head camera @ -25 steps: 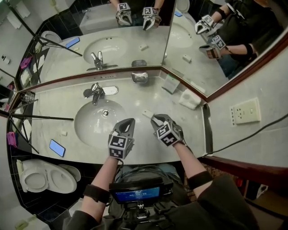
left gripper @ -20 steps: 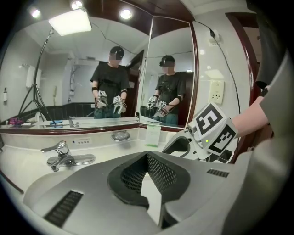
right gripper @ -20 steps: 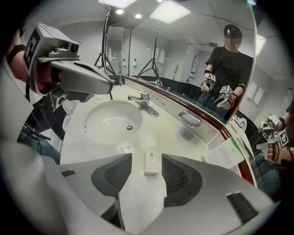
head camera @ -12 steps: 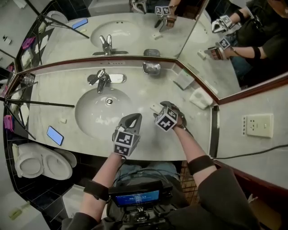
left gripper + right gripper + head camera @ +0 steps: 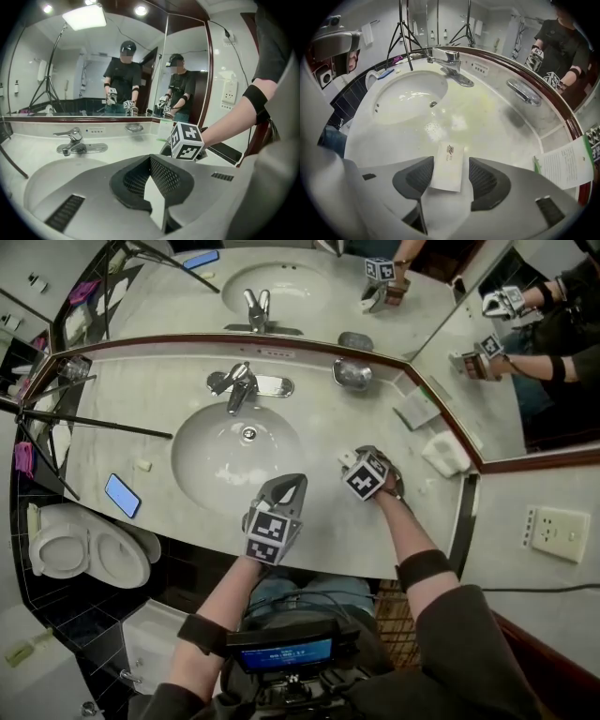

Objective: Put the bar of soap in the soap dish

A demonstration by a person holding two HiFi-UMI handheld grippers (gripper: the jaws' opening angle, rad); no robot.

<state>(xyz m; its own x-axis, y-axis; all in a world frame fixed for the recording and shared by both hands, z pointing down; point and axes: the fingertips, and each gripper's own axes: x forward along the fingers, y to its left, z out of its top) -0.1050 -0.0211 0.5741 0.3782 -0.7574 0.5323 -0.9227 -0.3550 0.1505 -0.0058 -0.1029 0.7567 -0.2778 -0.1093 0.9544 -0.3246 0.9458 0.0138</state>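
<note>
The soap (image 5: pixel 447 166) is a flat bar in a white wrapper, lying on the pale counter to the right of the sink. My right gripper (image 5: pixel 451 165) points steeply down over it with one jaw on each side. The jaws have just been closing, and a thin gap still shows beside the bar, so it is open. In the head view only a corner of the soap (image 5: pixel 347 458) shows beside this gripper (image 5: pixel 361 459). The metal soap dish (image 5: pixel 352 374) (image 5: pixel 524 91) stands at the mirror's foot. My left gripper (image 5: pixel 291 487) (image 5: pixel 151 162) is shut and empty, near the counter's front edge.
The sink basin (image 5: pixel 234 446) and chrome faucet (image 5: pixel 239 385) are to the left of the soap. A printed leaflet (image 5: pixel 417 411) and a white box (image 5: pixel 445 454) stand along the angled mirror. A phone (image 5: pixel 122 495) and a black tripod leg (image 5: pixel 94 423) are at the left.
My right gripper has tipped downward and come down over the soap, its jaws now spread on either side of the bar. The left gripper has sunk a little.
</note>
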